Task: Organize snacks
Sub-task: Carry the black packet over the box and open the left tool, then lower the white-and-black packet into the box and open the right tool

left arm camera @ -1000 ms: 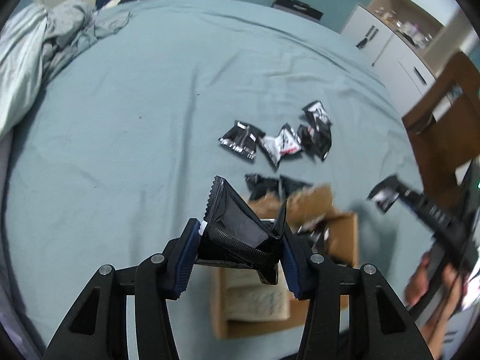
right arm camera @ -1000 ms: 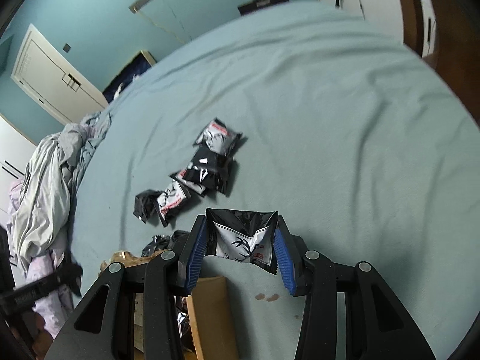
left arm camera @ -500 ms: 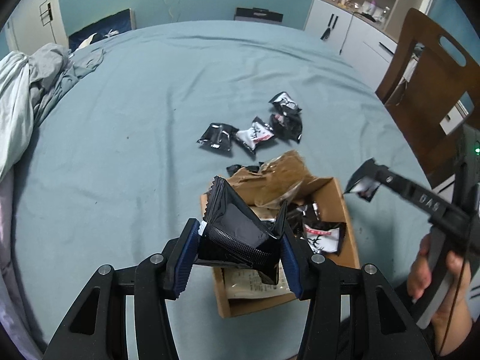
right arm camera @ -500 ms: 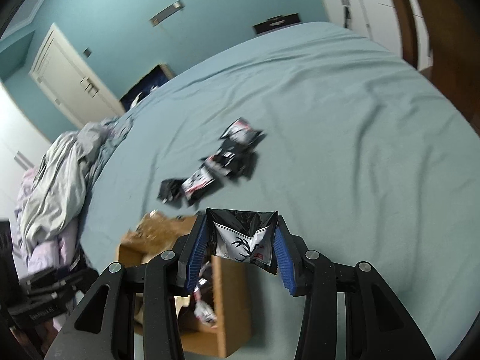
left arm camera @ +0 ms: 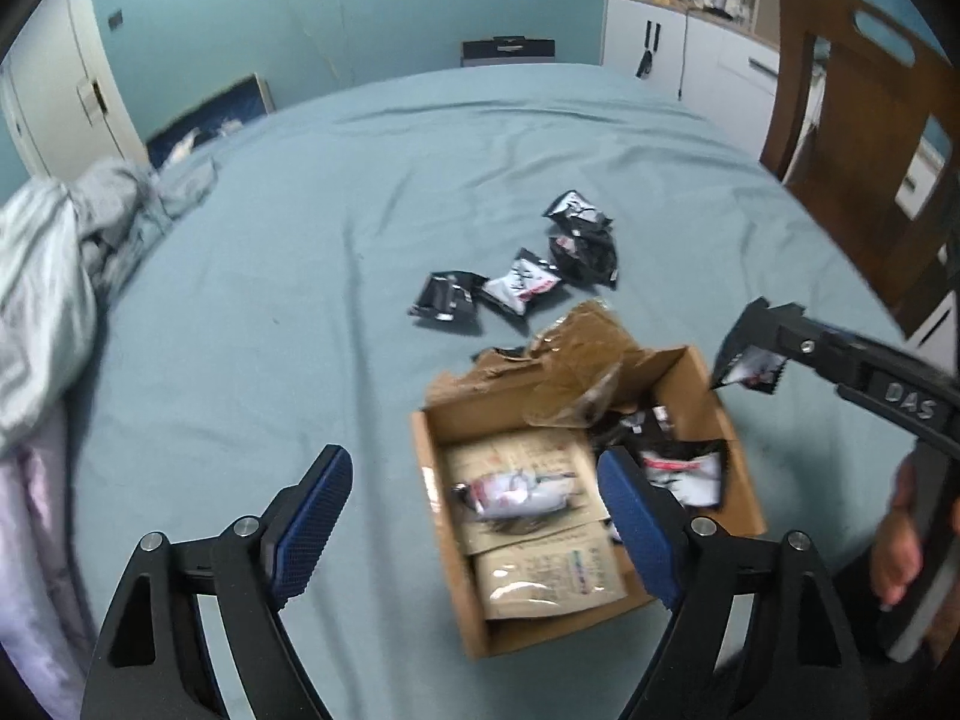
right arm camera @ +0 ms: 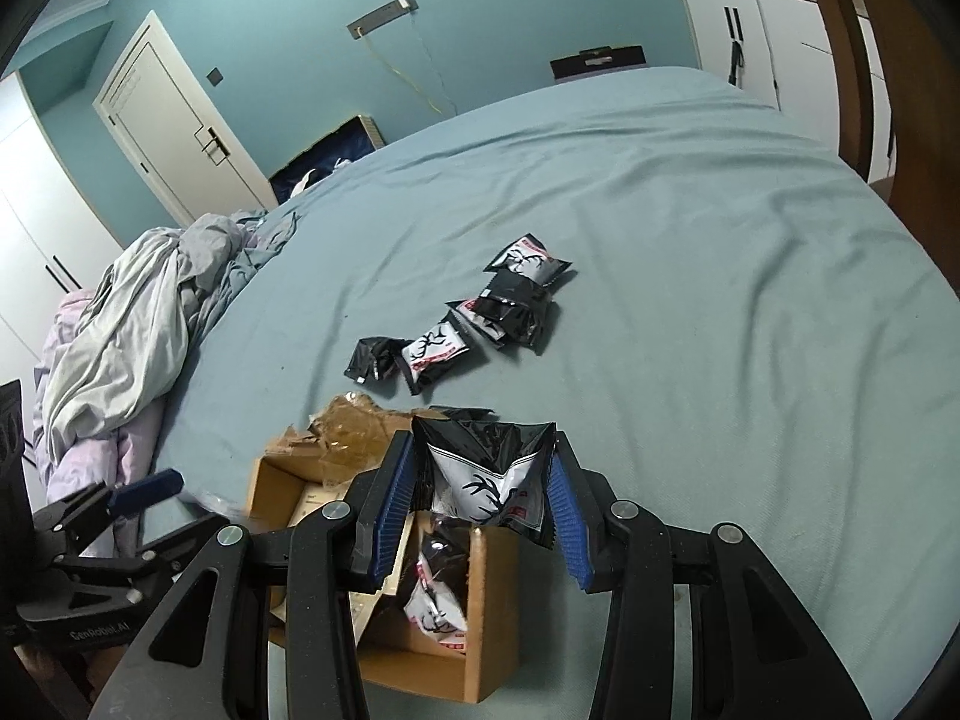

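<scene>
Right wrist view: right tongs [right arm camera: 483,495] clamped on crinkly black-and-white foil snack packet [right arm camera: 489,480], above open brown cardboard box [right arm camera: 480,600]. Left tongs [left arm camera: 474,516] apart, empty. Light, slippery; pinch sealed edge.

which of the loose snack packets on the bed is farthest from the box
The white-faced packet at the far end of the row; the other loose packets lie between it and the cardboard box.

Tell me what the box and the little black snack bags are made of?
The box looks like plain brown cardboard: matte, with stiff walls and a torn, ragged flap. The snack packet in the right gripper seems to be thin shiny plastic or foil film, since it crinkles and glints and has a zigzag sealed edge. The loose packets on the bed look the same.
</scene>
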Available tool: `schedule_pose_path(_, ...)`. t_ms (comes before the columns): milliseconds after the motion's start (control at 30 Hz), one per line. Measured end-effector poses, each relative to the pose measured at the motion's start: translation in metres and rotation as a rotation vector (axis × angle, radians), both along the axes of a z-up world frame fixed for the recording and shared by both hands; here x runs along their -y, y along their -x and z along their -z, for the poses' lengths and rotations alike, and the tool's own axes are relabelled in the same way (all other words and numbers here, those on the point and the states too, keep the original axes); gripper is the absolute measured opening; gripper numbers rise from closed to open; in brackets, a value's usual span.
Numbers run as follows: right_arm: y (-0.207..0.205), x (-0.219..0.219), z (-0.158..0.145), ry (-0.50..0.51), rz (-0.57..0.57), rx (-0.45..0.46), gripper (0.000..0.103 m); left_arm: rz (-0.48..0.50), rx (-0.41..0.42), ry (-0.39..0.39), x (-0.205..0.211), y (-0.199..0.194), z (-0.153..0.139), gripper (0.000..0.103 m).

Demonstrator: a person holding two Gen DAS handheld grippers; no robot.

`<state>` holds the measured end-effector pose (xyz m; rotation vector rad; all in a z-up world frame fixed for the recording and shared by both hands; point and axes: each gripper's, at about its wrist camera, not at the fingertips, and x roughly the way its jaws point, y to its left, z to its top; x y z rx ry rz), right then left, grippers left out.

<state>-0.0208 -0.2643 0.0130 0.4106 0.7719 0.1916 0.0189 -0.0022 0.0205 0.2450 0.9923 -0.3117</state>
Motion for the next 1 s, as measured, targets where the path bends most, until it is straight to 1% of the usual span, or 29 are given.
schedule_pose_path(100, 0.002, -0.007, -0.001, 0.013, -0.019, 0.005, 0.042, -0.007, 0.005, -0.027, 0.0, -0.001, 0.001, 0.085)
schedule_pose_path(200, 0.003, -0.013, -0.002, 0.019, -0.046, 0.013, 0.042, -0.035, 0.004, -0.033, -0.004, -0.003, 0.003, 0.086)
schedule_pose_path(333, 0.002, -0.024, -0.002, 0.059, -0.091, 0.02, 0.042, -0.076, 0.004, -0.05, -0.011, -0.008, 0.006, 0.086)
schedule_pose_path(433, 0.001, -0.033, -0.001, 0.071, -0.132, 0.033, 0.042, -0.109, 0.022, -0.069, -0.016, -0.011, 0.007, 0.086)
schedule_pose_path(567, -0.001, -0.042, 0.001, 0.082, -0.18, 0.039, 0.042, -0.134, 0.008, -0.07, -0.021, -0.016, 0.011, 0.086)
schedule_pose_path(667, -0.002, -0.046, 0.002, 0.08, -0.203, 0.035, 0.044, -0.14, 0.005, -0.074, -0.021, -0.017, 0.012, 0.086)
schedule_pose_path(767, -0.006, -0.045, 0.004, 0.051, -0.208, 0.027, 0.045, -0.14, 0.004, -0.076, -0.021, -0.017, 0.013, 0.086)
schedule_pose_path(800, -0.006, -0.044, 0.005, 0.036, -0.204, 0.023, 0.048, -0.139, 0.004, -0.077, -0.021, -0.017, 0.013, 0.086)
schedule_pose_path(833, -0.008, -0.041, 0.007, 0.008, -0.194, 0.01, 0.051, -0.138, 0.004, -0.078, -0.02, -0.017, 0.013, 0.086)
schedule_pose_path(867, -0.01, -0.037, 0.009, -0.025, -0.185, -0.003, 0.058, -0.136, 0.002, -0.08, -0.02, -0.017, 0.014, 0.086)
schedule_pose_path(900, -0.01, -0.035, 0.011, -0.054, -0.179, -0.011, 0.061, -0.135, 0.001, -0.082, -0.02, -0.017, 0.014, 0.086)
schedule_pose_path(933, -0.011, -0.029, 0.014, -0.107, -0.173, -0.025, 0.062, -0.134, 0.0, -0.085, -0.019, -0.017, 0.014, 0.086)
schedule_pose_path(1000, -0.012, -0.024, 0.014, -0.145, -0.158, -0.033, 0.062, -0.132, 0.001, -0.091, -0.019, -0.017, 0.014, 0.086)
